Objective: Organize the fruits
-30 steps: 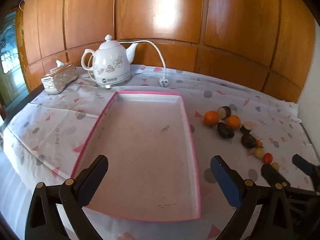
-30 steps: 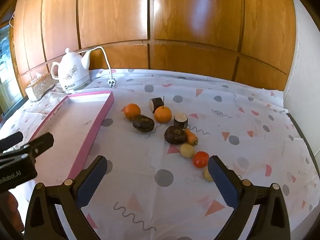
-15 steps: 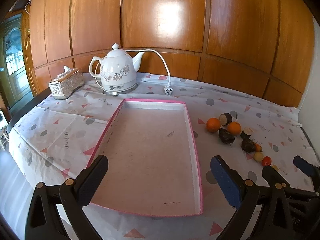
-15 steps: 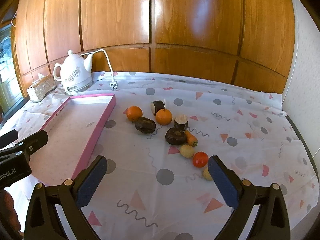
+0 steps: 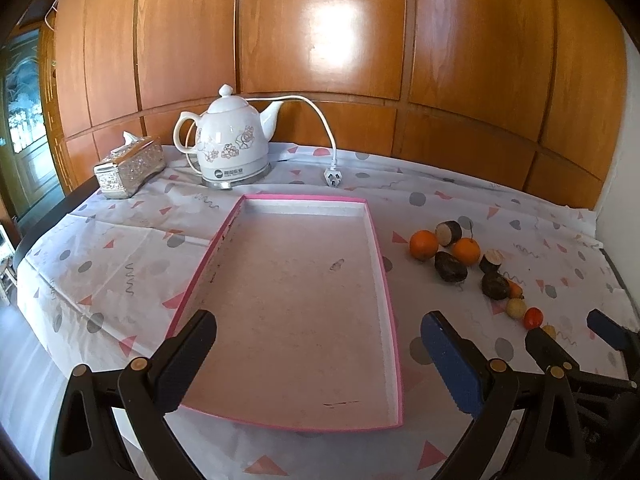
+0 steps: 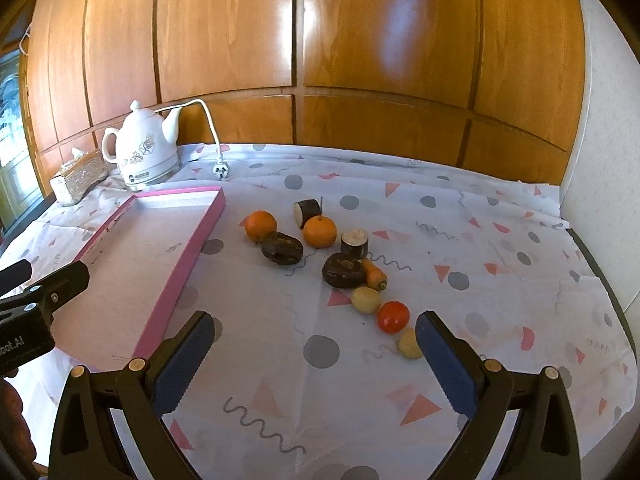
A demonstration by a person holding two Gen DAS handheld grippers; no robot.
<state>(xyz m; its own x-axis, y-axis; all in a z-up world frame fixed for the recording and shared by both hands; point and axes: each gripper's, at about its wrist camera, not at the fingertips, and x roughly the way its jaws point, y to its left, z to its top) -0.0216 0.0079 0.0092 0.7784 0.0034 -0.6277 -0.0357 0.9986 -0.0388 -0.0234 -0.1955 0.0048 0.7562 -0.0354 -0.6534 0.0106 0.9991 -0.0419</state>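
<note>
- The left gripper (image 5: 318,354) is hanging over the near end of the pink tray (image 5: 387,280) with its jaws spread wide and nothing between them; the right gripper (image 6: 314,354) is likewise gaping and gripping nothing, poised above the patterned tablecloth (image 6: 500,320).
- The fruits are all lying loose on the cloth to the right of the tray, none inside it, so the sorting is looking barely begun.
- The red tomato (image 6: 393,317) is sitting just beside a pale round fruit (image 6: 365,300) and near a yellowish fruit (image 6: 409,344); a closing jaw is likely to be nudging a neighbour and sending it rolling toward the table edge.
- The two oranges (image 6: 261,225) are resting close against a dark wrinkled fruit (image 6: 282,248), and round skins are prone to be squirting out of flat pads if pinched off-centre.
- The small carrot (image 6: 375,274) is touching another dark fruit (image 6: 344,270), so a grab there is risking lifting or dragging both.
- The tray's raised rim is standing between fruits and floor of the tray; a low carry is risking clipping it.
- Both grippers are working close together, so a crossing reach is risking a knock.
</note>
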